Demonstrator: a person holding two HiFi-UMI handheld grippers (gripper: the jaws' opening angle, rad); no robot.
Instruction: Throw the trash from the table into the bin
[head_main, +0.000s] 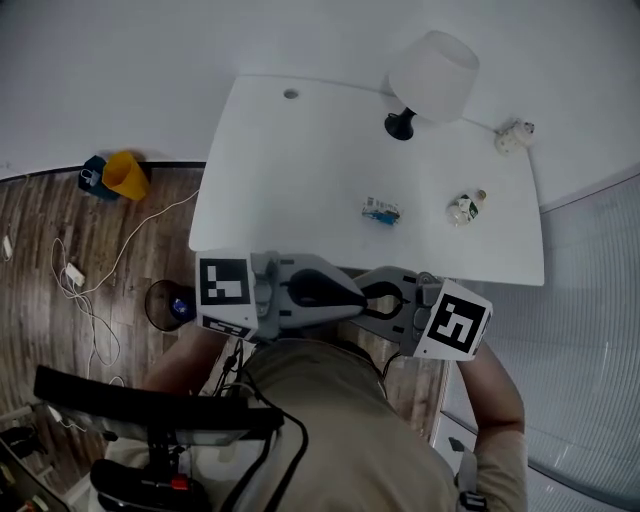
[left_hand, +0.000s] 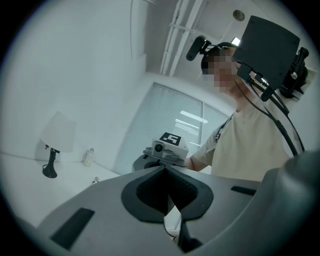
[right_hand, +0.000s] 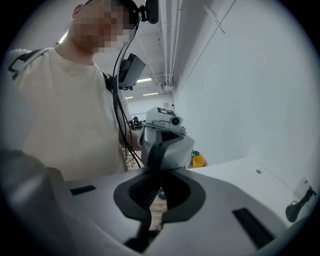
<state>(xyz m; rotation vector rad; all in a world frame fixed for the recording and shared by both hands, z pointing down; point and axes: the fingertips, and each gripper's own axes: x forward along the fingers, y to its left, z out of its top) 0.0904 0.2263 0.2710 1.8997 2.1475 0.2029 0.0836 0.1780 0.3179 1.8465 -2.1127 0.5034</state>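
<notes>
On the white table (head_main: 290, 170) lie a blue-and-white wrapper (head_main: 381, 210), a crushed bottle (head_main: 466, 206) and a small white bottle (head_main: 514, 133). A dark round bin (head_main: 163, 302) stands on the floor by the table's near left corner. My left gripper (head_main: 352, 294) and right gripper (head_main: 374, 299) hang close to my chest, tips facing each other, short of the table's near edge. In the left gripper view the left gripper (left_hand: 167, 200) is shut and empty. The right gripper (right_hand: 157, 200) also looks shut, with nothing in it.
A white lamp (head_main: 430, 75) stands at the back of the table. A yellow container (head_main: 125, 175) and loose white cables (head_main: 90, 290) lie on the wooden floor at left. A ribbed glass wall (head_main: 600, 300) runs along the right. A black stand (head_main: 150, 415) is by my left side.
</notes>
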